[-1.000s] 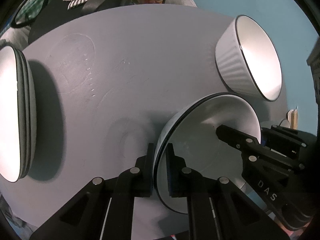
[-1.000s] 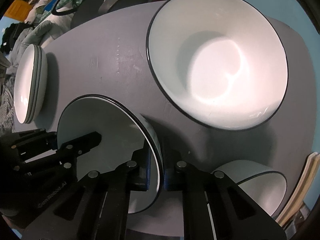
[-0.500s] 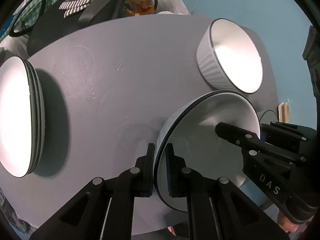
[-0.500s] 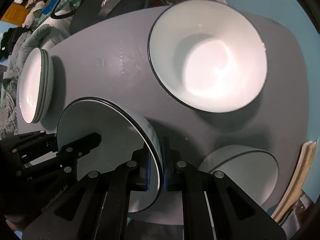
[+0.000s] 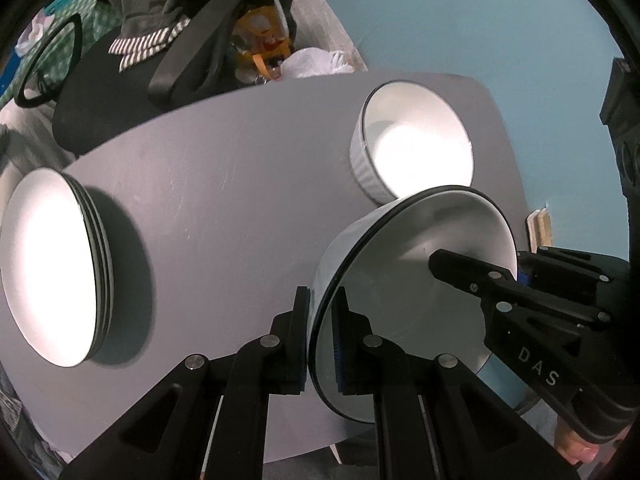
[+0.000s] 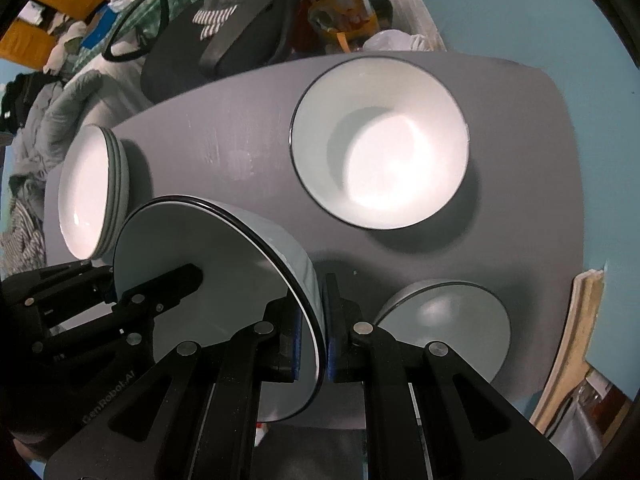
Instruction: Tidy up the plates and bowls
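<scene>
Both grippers, left (image 5: 323, 334) and right (image 6: 311, 330), had their jaws pinched on opposite rims of one white bowl (image 5: 412, 300), held above the grey bench (image 5: 224, 184). Beyond the jaws sat a larger bowl (image 6: 380, 144); the plate stack (image 5: 56, 264) lay off to their left.

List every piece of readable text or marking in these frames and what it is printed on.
"DAS": on the body of the right tongs, seen from the left wrist view; any further letters are out of view.
"GenRobot.AI": on the body of the left tongs, seen from the right wrist view, dim.
The held bowl carries no marking.
</scene>
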### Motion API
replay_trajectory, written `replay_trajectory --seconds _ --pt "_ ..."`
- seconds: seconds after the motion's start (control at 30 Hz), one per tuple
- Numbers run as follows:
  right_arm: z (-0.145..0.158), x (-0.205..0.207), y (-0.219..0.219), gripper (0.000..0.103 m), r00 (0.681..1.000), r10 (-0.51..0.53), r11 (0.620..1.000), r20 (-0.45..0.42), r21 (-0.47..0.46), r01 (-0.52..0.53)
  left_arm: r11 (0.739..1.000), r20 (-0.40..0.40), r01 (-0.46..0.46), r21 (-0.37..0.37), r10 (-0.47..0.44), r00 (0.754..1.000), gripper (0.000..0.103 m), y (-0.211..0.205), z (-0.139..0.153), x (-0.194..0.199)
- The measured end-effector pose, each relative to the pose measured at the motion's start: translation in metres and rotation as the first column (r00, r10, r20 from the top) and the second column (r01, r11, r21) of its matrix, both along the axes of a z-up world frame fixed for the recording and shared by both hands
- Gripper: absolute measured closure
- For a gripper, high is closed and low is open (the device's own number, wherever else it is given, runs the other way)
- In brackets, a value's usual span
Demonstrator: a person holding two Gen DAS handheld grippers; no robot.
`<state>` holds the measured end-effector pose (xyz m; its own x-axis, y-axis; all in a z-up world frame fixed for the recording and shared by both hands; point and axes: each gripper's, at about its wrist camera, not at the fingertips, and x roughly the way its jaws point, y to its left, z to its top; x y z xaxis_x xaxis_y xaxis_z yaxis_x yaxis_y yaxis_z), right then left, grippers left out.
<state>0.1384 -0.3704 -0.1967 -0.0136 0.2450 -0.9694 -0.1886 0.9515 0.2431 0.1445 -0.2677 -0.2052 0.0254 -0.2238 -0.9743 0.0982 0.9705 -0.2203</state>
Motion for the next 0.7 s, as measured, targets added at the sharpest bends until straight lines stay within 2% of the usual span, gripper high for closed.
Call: replay_trajectory --seconds 0.4,0.7 --pt "0.018 0.022 -0.017 0.094 0.999 -0.034 0.999 0.022 0.004 0.034 1.000 0.047 0.011 0.002 -0.011 0.999 0.094 -0.014 0.016 0.033" --pt "0.017 0.048 -0.035 0.094 0.997 -0.073 0.997 0.015 0.007 0.073 1.000 0.039 0.006 0.010 -0.006 0.999 0.094 -0.029 0.009 0.061"
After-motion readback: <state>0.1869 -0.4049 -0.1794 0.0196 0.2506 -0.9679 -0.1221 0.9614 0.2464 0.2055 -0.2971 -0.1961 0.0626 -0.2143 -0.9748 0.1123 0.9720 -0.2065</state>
